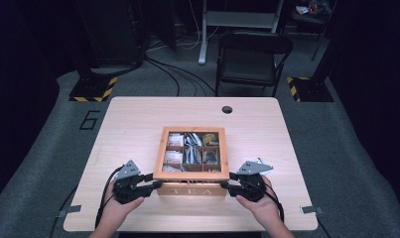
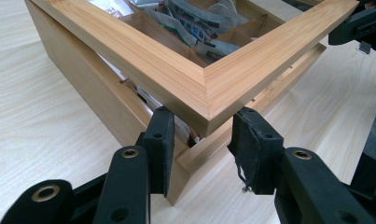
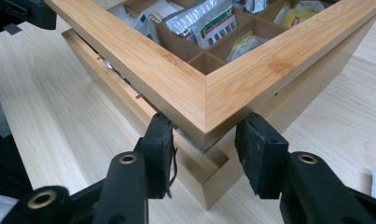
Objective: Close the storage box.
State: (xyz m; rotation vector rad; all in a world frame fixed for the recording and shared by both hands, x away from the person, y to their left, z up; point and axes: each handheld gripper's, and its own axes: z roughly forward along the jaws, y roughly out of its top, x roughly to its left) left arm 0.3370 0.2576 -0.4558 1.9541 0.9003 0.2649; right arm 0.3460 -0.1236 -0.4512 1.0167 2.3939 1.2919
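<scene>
Bamboo tea box (image 1: pixel 191 188), framed lid (image 2: pixel 195 79) raised, compartments hold packets (image 1: pixel 192 148).

each black tool (image 1: pixel 154 182) (image 1: pixel 226 182) carries a grey 3-cornered plate, brass eyelets, trailing black cable.

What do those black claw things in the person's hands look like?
Each is a chunky black plastic tool. The left gripper and right gripper both carry a grey three-cornered plate on top and trail a black cable. Their fingers are flat black pads, fixed on arms with round brass-coloured rivets.
</scene>
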